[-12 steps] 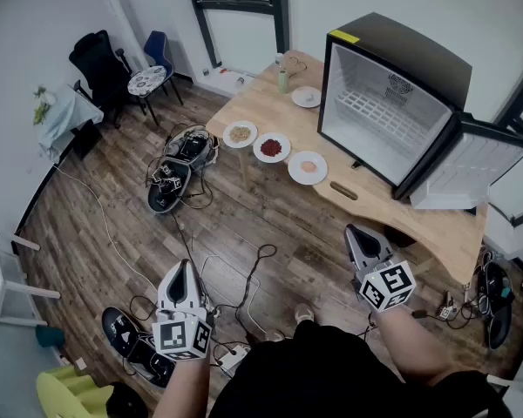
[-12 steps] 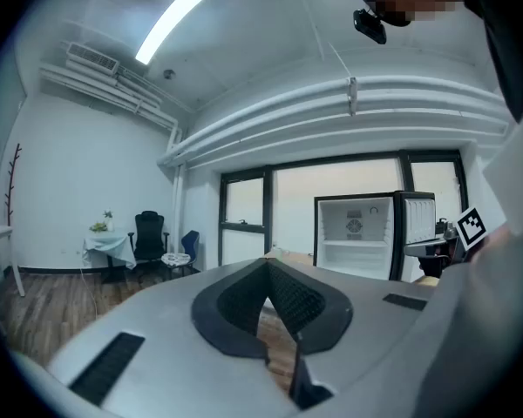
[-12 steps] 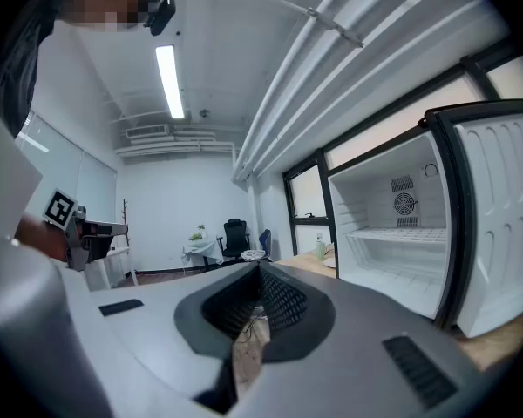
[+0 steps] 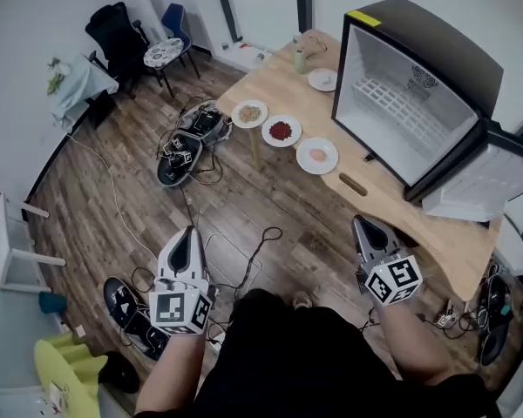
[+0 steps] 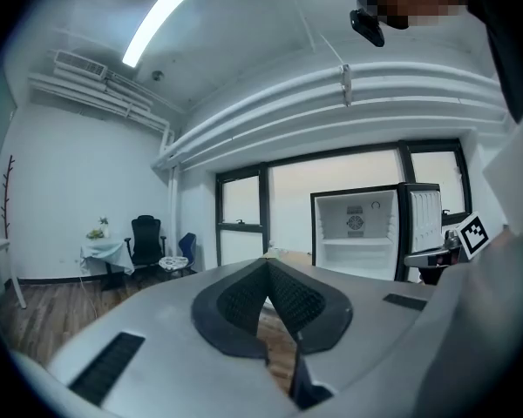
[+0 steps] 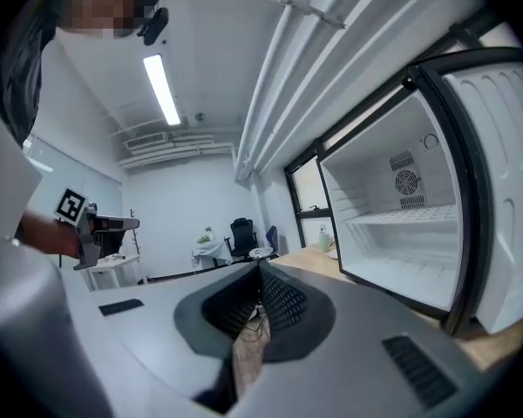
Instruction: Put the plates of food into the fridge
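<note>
A bottle (image 4: 299,60) stands at the tabletop's (image 4: 392,212) far corner. Cables (image 4: 260,242) and black cases (image 4: 176,168) lie on the floor (image 4: 105,207), a black chair (image 4: 118,33) beyond.

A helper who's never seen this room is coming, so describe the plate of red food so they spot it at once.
Find the open black fridge on the wooden table. Three plates line the table edge left of it; take the middle plate. It alone holds dark red food, between the beige-food plate and the pink-food plate.
</note>
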Demonstrator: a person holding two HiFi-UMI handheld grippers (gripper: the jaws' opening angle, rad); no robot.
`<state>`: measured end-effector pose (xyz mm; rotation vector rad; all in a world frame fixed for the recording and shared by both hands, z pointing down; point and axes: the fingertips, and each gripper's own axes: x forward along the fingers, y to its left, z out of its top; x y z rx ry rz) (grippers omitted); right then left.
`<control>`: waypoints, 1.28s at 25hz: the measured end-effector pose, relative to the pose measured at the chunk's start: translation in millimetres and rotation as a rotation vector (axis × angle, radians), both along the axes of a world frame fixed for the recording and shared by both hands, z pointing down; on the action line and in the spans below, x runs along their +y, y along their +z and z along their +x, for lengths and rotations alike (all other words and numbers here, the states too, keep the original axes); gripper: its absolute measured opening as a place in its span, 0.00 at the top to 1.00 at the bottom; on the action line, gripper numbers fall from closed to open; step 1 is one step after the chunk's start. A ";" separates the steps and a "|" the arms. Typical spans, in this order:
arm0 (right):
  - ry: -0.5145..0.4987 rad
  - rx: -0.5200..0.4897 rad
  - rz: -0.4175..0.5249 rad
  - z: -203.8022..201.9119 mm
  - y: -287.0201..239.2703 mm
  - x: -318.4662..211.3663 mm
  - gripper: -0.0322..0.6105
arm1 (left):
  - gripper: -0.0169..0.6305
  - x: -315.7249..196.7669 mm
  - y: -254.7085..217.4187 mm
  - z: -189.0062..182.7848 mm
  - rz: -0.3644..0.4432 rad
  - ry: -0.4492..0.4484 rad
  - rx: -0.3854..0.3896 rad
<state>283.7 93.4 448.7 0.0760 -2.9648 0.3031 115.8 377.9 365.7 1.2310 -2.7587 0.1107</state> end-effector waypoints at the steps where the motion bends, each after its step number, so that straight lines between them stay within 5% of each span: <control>1: 0.003 -0.007 -0.015 -2.6 0.6 -3.8 0.92 | 0.97 -3.3 1.2 -0.1 -0.007 0.005 0.004; 13: 0.015 -0.011 -0.004 -56.7 5.0 -30.9 0.92 | 0.97 -60.5 8.2 -76.6 0.021 0.089 -0.009; 22: 0.158 0.046 -0.003 -137.9 15.2 -54.9 0.92 | 0.97 -129.5 11.8 -197.0 0.062 0.251 -0.006; 32: 0.363 0.072 -0.002 -191.6 20.6 -81.6 0.92 | 0.97 -208.4 20.4 -274.0 0.054 0.465 0.013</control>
